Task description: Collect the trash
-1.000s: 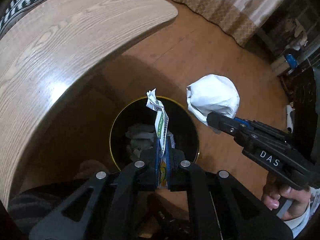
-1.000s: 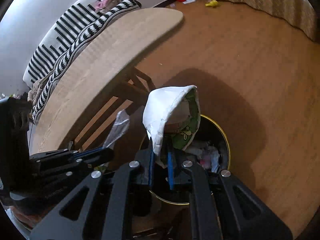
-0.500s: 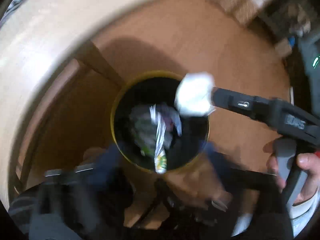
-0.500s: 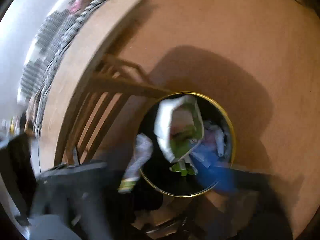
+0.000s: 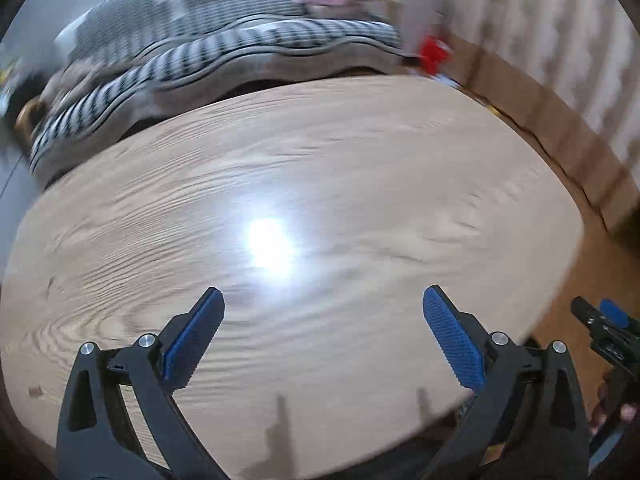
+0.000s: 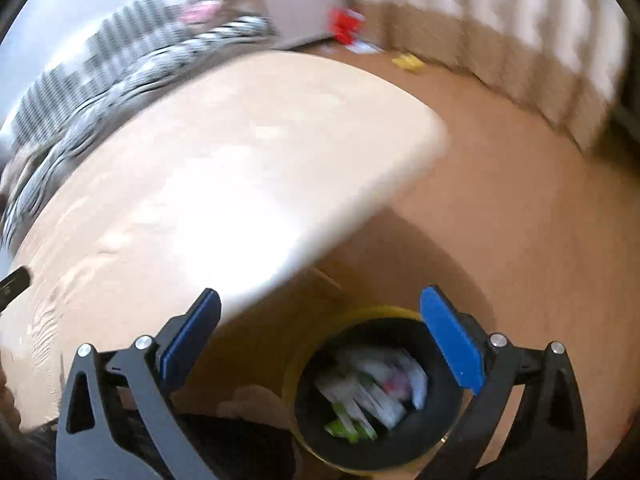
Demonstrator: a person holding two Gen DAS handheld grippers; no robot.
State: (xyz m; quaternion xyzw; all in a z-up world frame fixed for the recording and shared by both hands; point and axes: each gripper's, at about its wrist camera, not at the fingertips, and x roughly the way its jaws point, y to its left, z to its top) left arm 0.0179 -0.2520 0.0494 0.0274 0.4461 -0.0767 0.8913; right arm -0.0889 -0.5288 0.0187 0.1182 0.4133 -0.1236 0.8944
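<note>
My left gripper (image 5: 323, 336) is open and empty, held over the bare wooden table top (image 5: 304, 184). My right gripper (image 6: 320, 340) is open and empty, just past the table's edge and above a black trash bin with a gold rim (image 6: 440, 436) that stands on the floor. White and green wrappers and paper (image 6: 368, 392) lie inside the bin. The right gripper's tip also shows at the right edge of the left wrist view (image 5: 600, 320). Both views are blurred by motion.
A black-and-white striped sofa (image 5: 208, 52) stands behind the table. The brown floor (image 6: 500, 168) runs to a patterned curtain (image 6: 500, 32), with a red item (image 6: 344, 26) and a yellow scrap (image 6: 408, 62) at its foot.
Both grippers opened and dropped their trash, the wrapper and the white crumpled paper, into the bin. Both then lifted and swung up toward the table top.
</note>
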